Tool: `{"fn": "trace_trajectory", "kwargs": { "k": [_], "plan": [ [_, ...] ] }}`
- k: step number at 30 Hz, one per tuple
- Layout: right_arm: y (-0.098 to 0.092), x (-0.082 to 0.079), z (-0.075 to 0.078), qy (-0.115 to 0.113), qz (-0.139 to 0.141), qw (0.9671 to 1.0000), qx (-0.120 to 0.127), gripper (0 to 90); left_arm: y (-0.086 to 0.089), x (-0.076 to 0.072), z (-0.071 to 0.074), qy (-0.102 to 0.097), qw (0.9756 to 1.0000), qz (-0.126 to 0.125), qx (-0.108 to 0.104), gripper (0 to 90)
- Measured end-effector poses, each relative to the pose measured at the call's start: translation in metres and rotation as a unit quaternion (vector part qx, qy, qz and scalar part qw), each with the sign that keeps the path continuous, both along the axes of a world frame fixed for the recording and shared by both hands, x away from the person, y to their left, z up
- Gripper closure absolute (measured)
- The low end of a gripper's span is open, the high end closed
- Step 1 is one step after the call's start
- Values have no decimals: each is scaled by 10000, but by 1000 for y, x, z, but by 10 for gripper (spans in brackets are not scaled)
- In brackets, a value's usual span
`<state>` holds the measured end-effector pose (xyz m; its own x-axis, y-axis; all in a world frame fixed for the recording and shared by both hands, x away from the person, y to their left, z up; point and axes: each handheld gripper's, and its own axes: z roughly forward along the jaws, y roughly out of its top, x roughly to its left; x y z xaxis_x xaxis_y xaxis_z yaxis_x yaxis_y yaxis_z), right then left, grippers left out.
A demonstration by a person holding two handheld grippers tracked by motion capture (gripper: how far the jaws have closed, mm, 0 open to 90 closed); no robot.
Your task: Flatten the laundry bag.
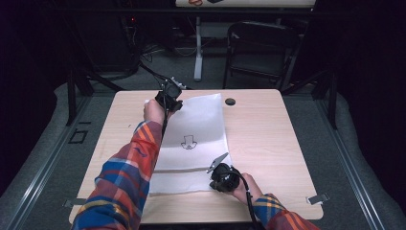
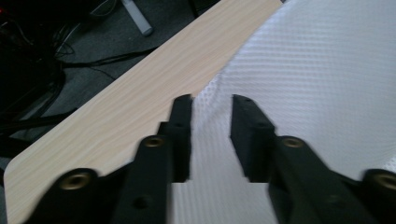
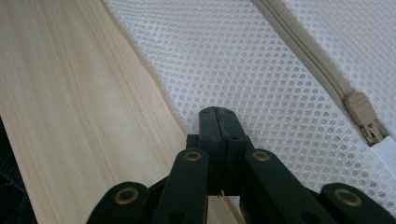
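Observation:
A white mesh bag (image 1: 191,124) with a small dark printed figure (image 1: 189,142) lies flat on the wooden table (image 1: 268,134). My left gripper (image 1: 168,96) is at the bag's far left corner. In the left gripper view its jaws (image 2: 211,112) stand apart over the mesh (image 2: 317,70) by the table's edge, pressing on nothing. My right gripper (image 1: 214,173) is at the bag's near right edge. Seen in the right gripper view, it (image 3: 218,112) is shut right at the edge of the mesh (image 3: 261,70). A beige zipper (image 3: 308,60) ends in its pull (image 3: 364,116) to the right.
A round cable hole (image 1: 230,101) sits in the table just right of the bag's far corner. Bare wood (image 3: 60,116) lies beside the bag. A dark chair (image 1: 258,43) and cables stand on the floor beyond the far edge. A metal clip (image 1: 318,198) marks the near right corner.

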<state>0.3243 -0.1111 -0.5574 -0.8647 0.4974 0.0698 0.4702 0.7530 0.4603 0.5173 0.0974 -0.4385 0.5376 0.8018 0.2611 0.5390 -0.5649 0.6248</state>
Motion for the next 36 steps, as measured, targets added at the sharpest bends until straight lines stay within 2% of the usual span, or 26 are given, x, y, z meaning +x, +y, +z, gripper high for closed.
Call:
{"fn": "trace_trajectory", "kwargs": {
  "k": [5,8,10,11,12,15,18,20,21,24,25,26,32,36],
  "plan": [
    [-1,0,0,33,-29,9999,91,823,3,-3,-4,174,9992,67,-355,395],
    [-3,0,3,-29,-43,9999,137,743,5,-9,-9,312,9983,-70,-497,318],
    [-5,1,7,-5,-136,9997,213,659,7,-15,-14,392,9973,-104,-612,237],
    [-6,2,9,8,-161,9996,236,586,8,-17,-15,440,9969,-136,-642,209],
    [-8,2,11,14,-174,9996,228,512,9,-20,-18,467,9966,-187,-650,202],
    [-13,4,16,70,-228,9995,211,365,11,-30,-24,563,9955,-303,-702,166],
    [-18,5,19,65,-271,9995,174,255,12,-44,-31,632,9937,-496,-781,158],
    [-23,8,21,39,-341,9991,232,215,13,-50,-36,696,9929,-565,-785,152],
    [-25,8,22,35,-392,9989,253,204,13,-54,-38,727,9917,-607,-875,152],
    [-31,11,25,14,-474,9986,218,177,15,-66,-44,804,9895,-733,-949,140],
    [-32,11,24,0,-526,9981,308,169,16,-69,-45,813,9892,-761,-957,136],
    [-34,12,26,-4,-486,9986,218,168,17,-72,-47,838,9887,-792,-961,133],
    [-42,14,28,-57,-652,9976,234,149,23,-94,-57,1011,9855,-917,-1006,103],
    [-46,15,28,-17,-747,9970,196,147,26,-105,-65,1107,9826,-978,-1122,93]
  ]
}}
